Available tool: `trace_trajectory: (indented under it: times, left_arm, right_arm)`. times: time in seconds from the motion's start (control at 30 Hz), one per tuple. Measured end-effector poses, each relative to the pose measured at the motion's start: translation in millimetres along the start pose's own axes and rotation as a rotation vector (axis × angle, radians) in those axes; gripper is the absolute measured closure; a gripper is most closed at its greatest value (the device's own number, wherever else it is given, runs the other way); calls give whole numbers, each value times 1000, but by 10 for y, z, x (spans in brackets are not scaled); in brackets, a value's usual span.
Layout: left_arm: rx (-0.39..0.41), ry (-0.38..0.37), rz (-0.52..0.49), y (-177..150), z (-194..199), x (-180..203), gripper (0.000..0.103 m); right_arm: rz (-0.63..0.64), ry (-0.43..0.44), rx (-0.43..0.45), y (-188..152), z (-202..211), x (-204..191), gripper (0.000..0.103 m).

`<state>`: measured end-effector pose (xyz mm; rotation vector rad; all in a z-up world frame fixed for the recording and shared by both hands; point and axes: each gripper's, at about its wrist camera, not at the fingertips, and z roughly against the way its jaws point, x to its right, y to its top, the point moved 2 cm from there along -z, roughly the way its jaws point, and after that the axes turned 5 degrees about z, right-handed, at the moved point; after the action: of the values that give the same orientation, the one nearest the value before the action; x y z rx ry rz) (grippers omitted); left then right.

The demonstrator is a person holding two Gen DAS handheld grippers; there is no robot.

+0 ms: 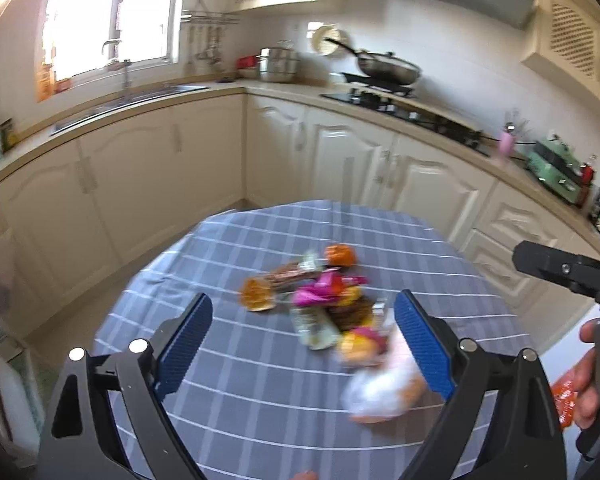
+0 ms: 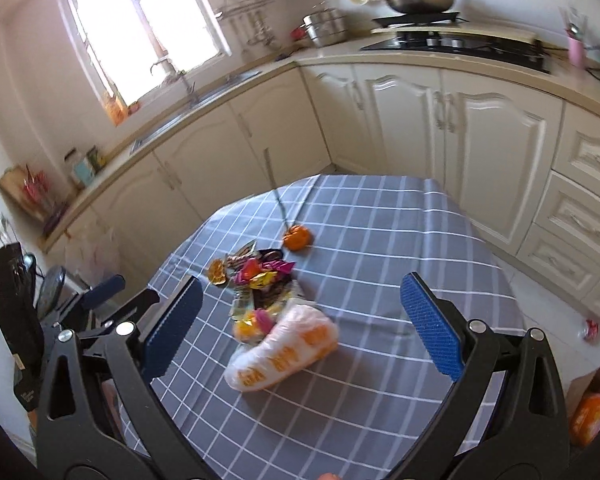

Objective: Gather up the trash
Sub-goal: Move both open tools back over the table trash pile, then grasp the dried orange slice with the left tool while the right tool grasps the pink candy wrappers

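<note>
A pile of trash lies on the grey checked tablecloth (image 1: 260, 380) (image 2: 380, 260): pink and yellow wrappers (image 1: 324, 292) (image 2: 260, 274), a dried orange slice (image 1: 256, 294) (image 2: 217, 271), an orange peel (image 1: 340, 255) (image 2: 297, 236) set a little apart, and a white and orange plastic bag (image 1: 380, 392) (image 2: 284, 354) nearest me. My left gripper (image 1: 304, 340) is open and empty above the pile. My right gripper (image 2: 300, 320) is open and empty, hovering above the bag. The left gripper also shows in the right wrist view (image 2: 100, 292).
Cream kitchen cabinets (image 1: 340, 160) wrap around the table, with a sink (image 1: 140, 96) at left and a hob with a wok (image 1: 388, 66) at the back. An orange packet (image 2: 592, 412) lies on the floor at right.
</note>
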<state>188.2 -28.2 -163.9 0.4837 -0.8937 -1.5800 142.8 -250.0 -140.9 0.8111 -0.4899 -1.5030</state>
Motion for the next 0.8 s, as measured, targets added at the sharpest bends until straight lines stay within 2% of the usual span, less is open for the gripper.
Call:
trace_trajectory:
  times: [0.23,0.37,0.57,0.67,0.73,0.77,0.8]
  left_arm:
    - [-23,52,35,-8,-276,-484,13]
    - [-56,78,21,-50,-517,-628,13]
    - [-104,70,-1,-98,-832,-703,13]
    - [-121,64,-16,-92,-964,-712,13]
    - [-137,58,-18,-79,-1053,-710,13]
    - [-144,53,-22,-76,-1097,-705,13]
    - [-152,50,-25,-72,-1146,-691,13]
  right_arm:
    - [87,-22,-92,12,-603,-288,6]
    - [107,-28,-157,-39,-1002,-356,6]
    - [157,-29,-233,-89,-1514,-422,6]
    - [172,-19,-248,-107,-1641,-446,14]
    - [180,-2,-265,-120,-1696,-454,29]
    - [186,1,-271,-129,-1715,-451,41]
    - [185,7,-271,-128,-1716,-448,44]
